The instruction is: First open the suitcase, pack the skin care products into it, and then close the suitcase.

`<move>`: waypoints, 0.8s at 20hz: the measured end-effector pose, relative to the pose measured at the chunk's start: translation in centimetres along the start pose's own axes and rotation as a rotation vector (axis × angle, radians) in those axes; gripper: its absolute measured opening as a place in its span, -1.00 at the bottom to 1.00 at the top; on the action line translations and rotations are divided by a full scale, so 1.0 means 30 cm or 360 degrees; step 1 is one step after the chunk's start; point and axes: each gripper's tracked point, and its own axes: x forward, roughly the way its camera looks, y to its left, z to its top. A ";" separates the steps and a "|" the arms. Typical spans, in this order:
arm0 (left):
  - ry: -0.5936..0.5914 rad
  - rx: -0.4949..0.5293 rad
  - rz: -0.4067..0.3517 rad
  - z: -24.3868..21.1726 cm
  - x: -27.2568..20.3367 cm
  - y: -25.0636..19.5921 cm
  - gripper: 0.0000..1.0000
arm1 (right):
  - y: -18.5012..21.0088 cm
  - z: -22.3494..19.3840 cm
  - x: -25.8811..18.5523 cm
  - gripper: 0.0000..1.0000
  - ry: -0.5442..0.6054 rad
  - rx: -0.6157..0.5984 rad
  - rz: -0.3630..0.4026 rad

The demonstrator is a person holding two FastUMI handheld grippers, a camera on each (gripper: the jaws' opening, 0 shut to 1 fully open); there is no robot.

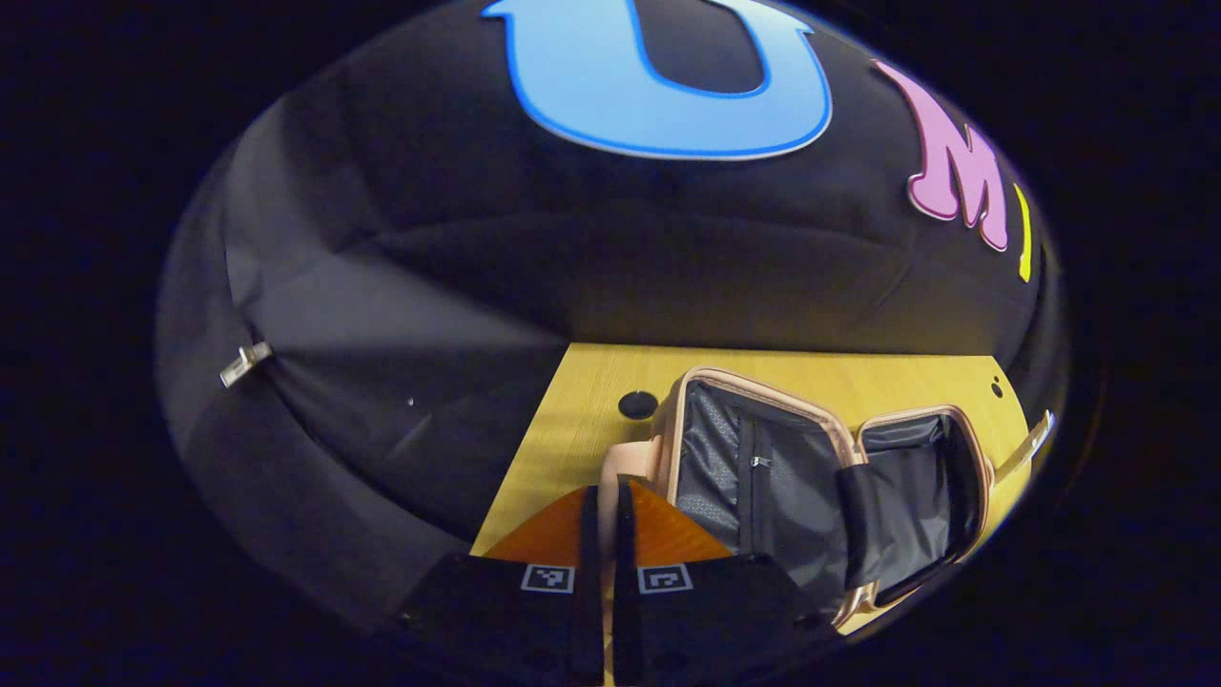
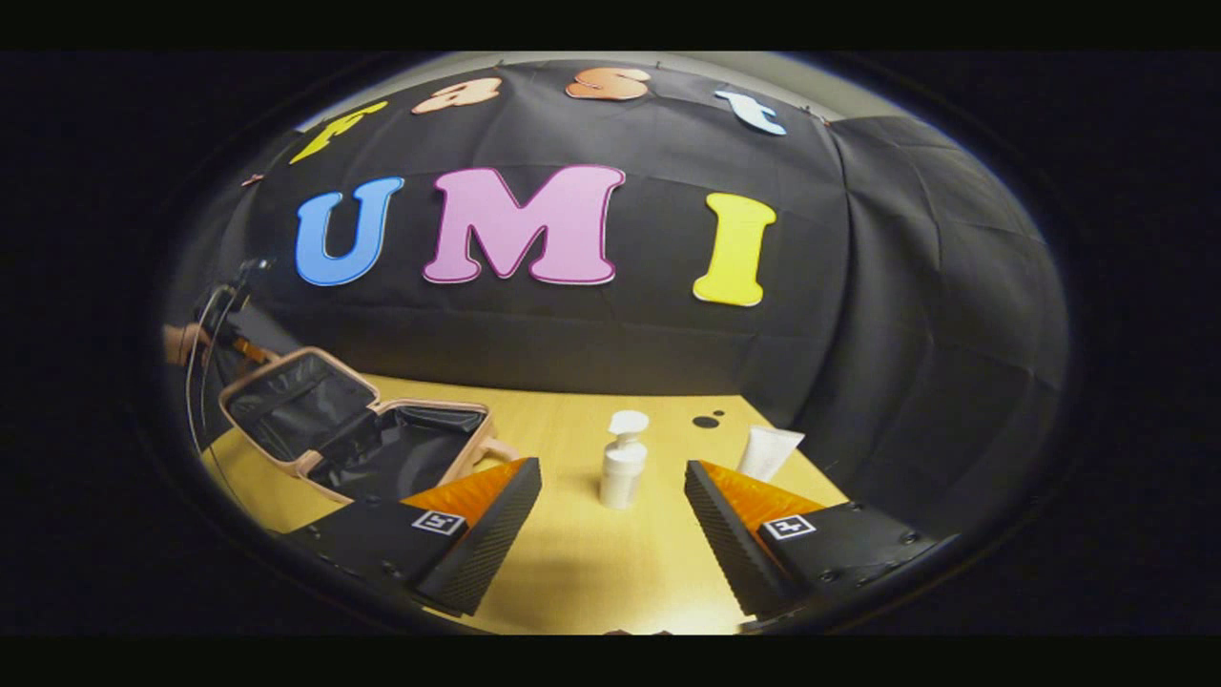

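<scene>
The pink suitcase (image 2: 315,472) lies open on the wooden table (image 2: 572,563), its dark lining showing, with the lid (image 1: 754,468) tilted up. My left gripper (image 1: 605,491) is closed to a thin gap on the lid's pink outer edge (image 1: 628,463). In the right gripper view a hand (image 2: 179,343) shows behind the lid at far left. My right gripper (image 2: 610,534) is open above the table. Beyond its fingers and apart from them stands a white pump bottle (image 2: 623,472). A white tube (image 2: 771,450) lies further right.
Small round holes (image 2: 706,421) mark the tabletop near the back edge, and another hole (image 1: 637,404) sits by the suitcase. The table's left edge (image 1: 520,468) drops off beside my left gripper. A cable (image 2: 196,382) hangs by the hand.
</scene>
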 end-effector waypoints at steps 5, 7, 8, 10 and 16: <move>0.0010 0.0101 0.0061 -0.185 0.117 0.048 -0.81 | 0.080 -0.053 0.020 0.94 0.0036 -0.0085 0.0073; 0.0013 0.0101 0.0228 -0.192 0.120 0.110 -0.72 | 0.077 -0.053 0.029 0.87 0.0033 -0.0085 0.0075; -0.0008 0.0100 0.0294 -0.185 0.115 0.142 -0.44 | 0.072 -0.051 0.033 0.93 0.0030 -0.0081 0.0074; -0.0065 0.0089 0.0329 -0.157 0.048 0.168 0.41 | 0.053 -0.040 0.031 0.94 0.0022 -0.0073 0.0072; -0.0455 0.0207 0.0325 -0.048 -0.330 -0.055 0.95 | -0.073 -0.002 0.034 0.94 0.0004 -0.0030 0.0034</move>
